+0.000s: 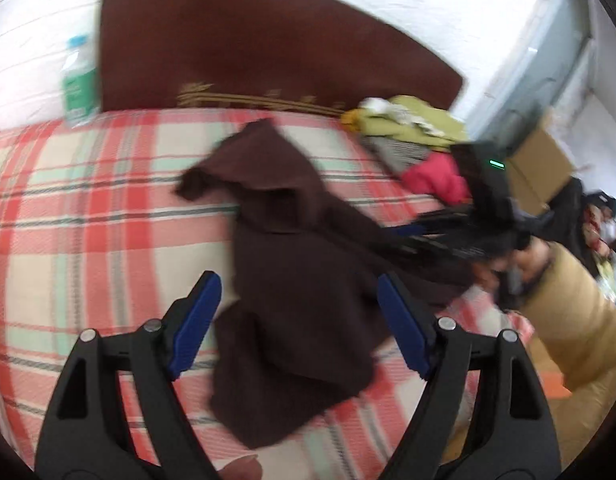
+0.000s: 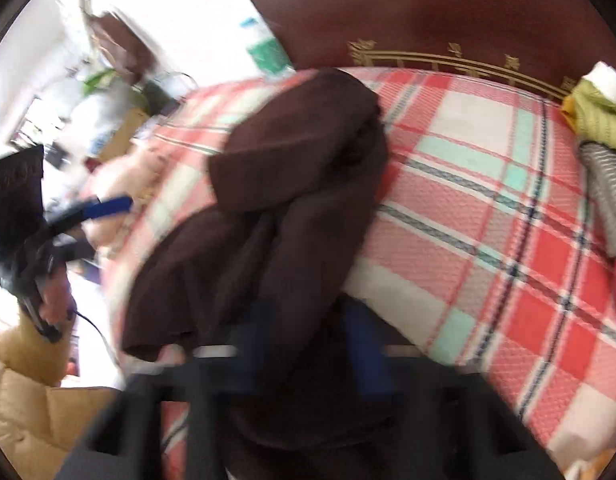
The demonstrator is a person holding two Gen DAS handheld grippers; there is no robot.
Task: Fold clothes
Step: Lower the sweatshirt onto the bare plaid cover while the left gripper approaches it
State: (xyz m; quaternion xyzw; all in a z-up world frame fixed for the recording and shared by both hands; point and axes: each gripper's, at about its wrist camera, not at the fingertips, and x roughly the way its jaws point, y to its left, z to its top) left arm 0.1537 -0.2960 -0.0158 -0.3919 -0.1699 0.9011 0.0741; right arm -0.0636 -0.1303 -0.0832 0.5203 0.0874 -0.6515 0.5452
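From the left wrist, the brown cloth (image 1: pixel 296 264) lies crumpled on the checked bed cover (image 1: pixel 88 208), not folded yet. The left gripper (image 1: pixel 300 320) hovers over it, spread wide and empty. A pile of other clothes (image 1: pixel 411 136) waits near the headboard (image 1: pixel 268 40). From the right wrist, the right gripper (image 2: pixel 308 356) is blurry, but it seems to pinch the cloth's near edge. Folding has barely started.

Dark brown garment (image 1: pixel 300 280), crumpled and unfolded, lying in loose folds on the plaid bed cover (image 1: pixel 88 208); a heap of other clothes (image 1: pixel 411 140) sits at the cover's far right edge.
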